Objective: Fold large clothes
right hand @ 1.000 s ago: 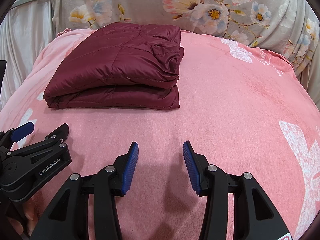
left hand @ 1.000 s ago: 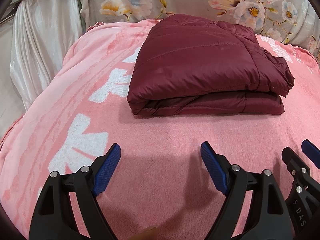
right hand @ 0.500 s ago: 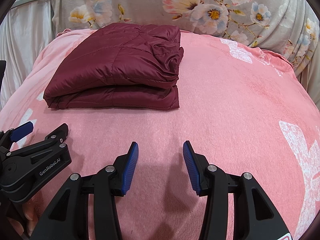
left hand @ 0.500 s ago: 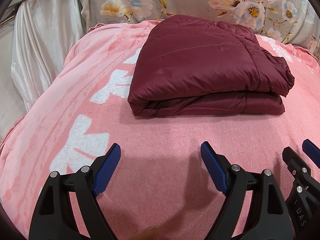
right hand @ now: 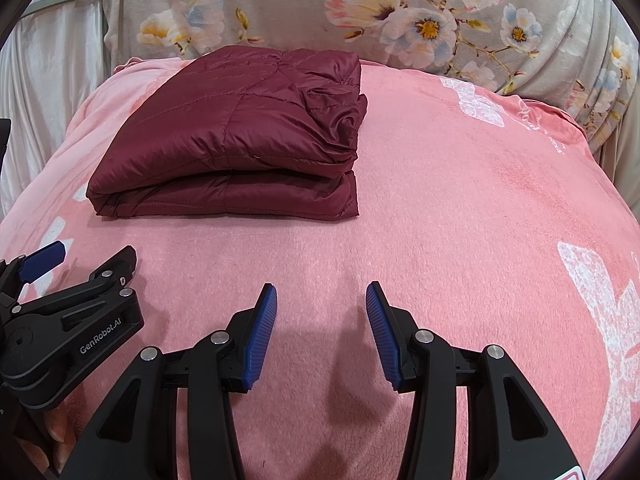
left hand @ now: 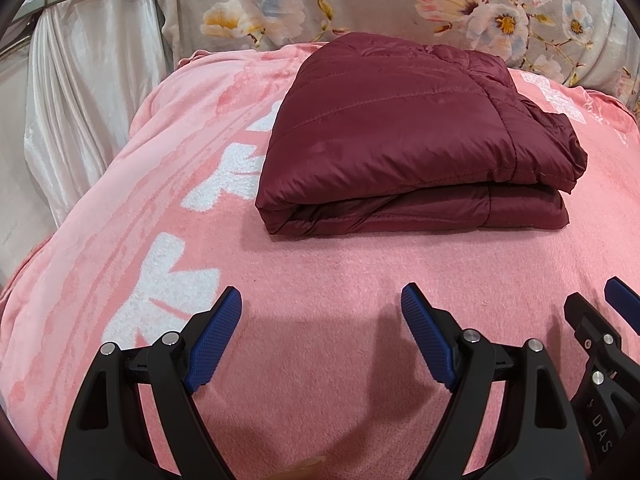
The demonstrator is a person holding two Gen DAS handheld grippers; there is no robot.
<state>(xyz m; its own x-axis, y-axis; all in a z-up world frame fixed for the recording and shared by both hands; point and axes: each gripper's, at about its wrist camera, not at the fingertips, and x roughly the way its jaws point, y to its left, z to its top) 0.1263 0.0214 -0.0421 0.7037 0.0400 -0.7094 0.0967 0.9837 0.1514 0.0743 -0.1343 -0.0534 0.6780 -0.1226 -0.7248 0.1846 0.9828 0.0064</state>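
Jacket (left hand: 416, 140), folded, lies across the bed (left hand: 320, 280) ahead of both empty tools, left tool (left hand: 322, 312) wide, right tool (right hand: 322, 308) narrower, left seemingly nearer.

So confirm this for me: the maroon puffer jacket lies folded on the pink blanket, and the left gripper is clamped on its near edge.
Not quite. The maroon puffer jacket does lie folded on the pink blanket, but the left gripper is open and empty, short of its near edge. The left wrist view shows it.

A pink blanket (left hand: 320, 280) covers the bed, with floral fabric (right hand: 400, 8) behind and perhaps a white curtain (left hand: 80, 80) alongside.
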